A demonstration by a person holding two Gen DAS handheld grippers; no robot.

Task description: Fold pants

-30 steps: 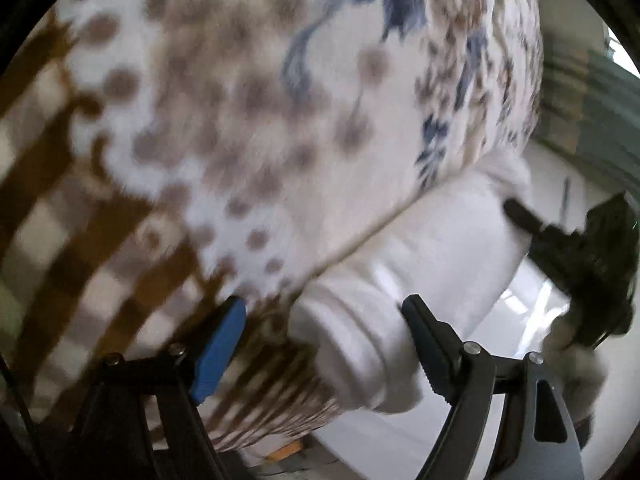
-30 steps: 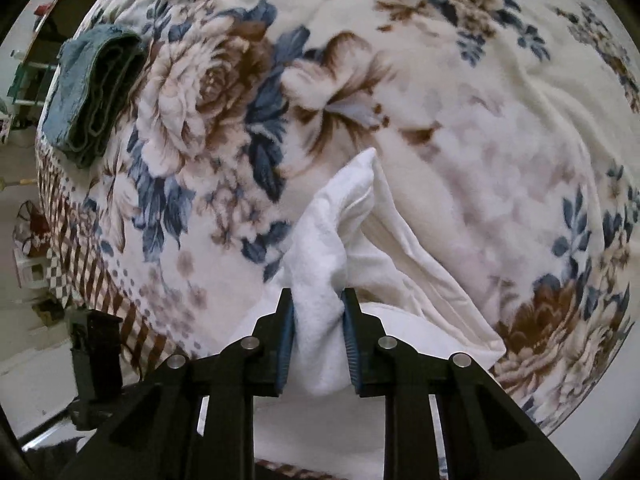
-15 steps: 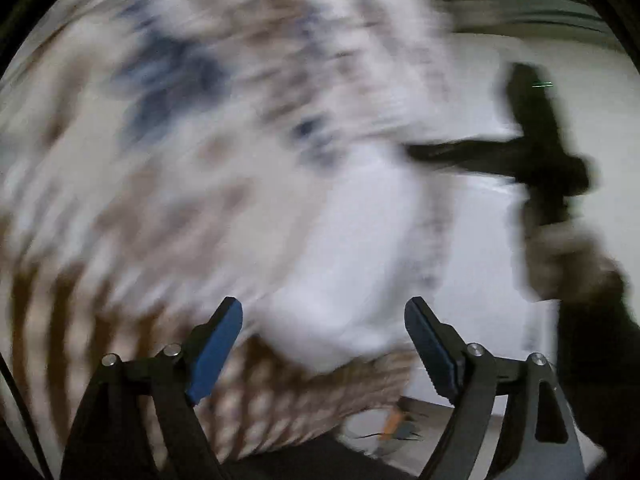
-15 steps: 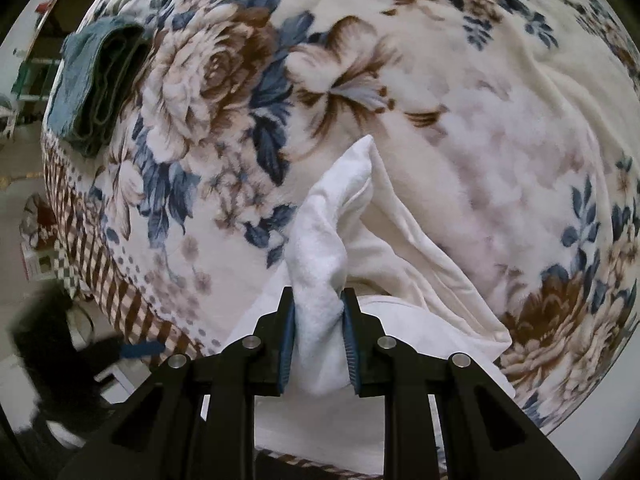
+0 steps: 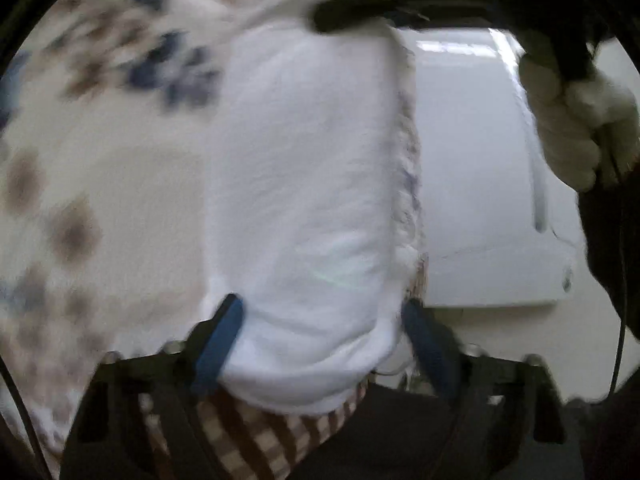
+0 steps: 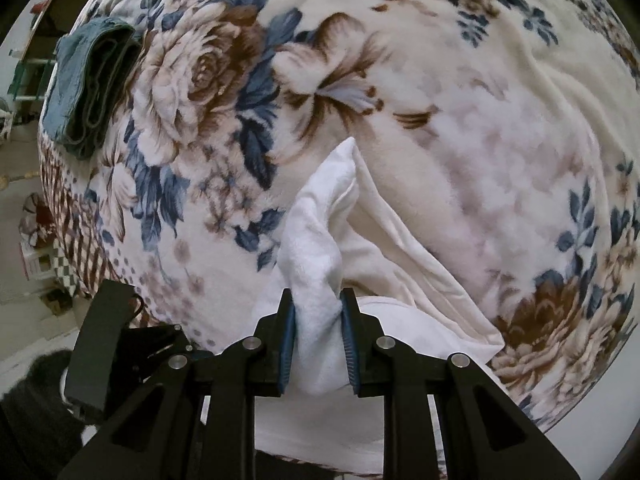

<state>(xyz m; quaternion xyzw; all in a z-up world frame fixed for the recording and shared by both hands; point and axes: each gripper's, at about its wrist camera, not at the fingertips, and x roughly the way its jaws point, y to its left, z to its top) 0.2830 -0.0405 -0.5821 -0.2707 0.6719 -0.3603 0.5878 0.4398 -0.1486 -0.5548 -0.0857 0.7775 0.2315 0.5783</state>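
White pants (image 6: 400,280) lie bunched on a floral blanket (image 6: 440,100) near the bed's edge. My right gripper (image 6: 318,340) points steeply down and is shut on a raised fold of the white fabric. In the left wrist view the end of the pants (image 5: 312,200) hangs over the checked border. My left gripper (image 5: 324,344) straddles that end, its jaws closing with the fabric between the blue pads; the blur hides whether they press. The right gripper's black finger (image 5: 360,12) and a gloved hand (image 5: 576,120) show at the top right.
A folded blue-green garment (image 6: 88,84) lies at the blanket's far left. The brown checked border (image 5: 256,440) marks the bed's edge. Pale floor and a white panel (image 5: 480,200) lie beyond it. Small clutter (image 6: 36,248) sits on the floor at left.
My left gripper has rolled and swung along the bed's edge; the pants' end now sits squarely between narrower jaws. The right gripper has kept still with its grip.
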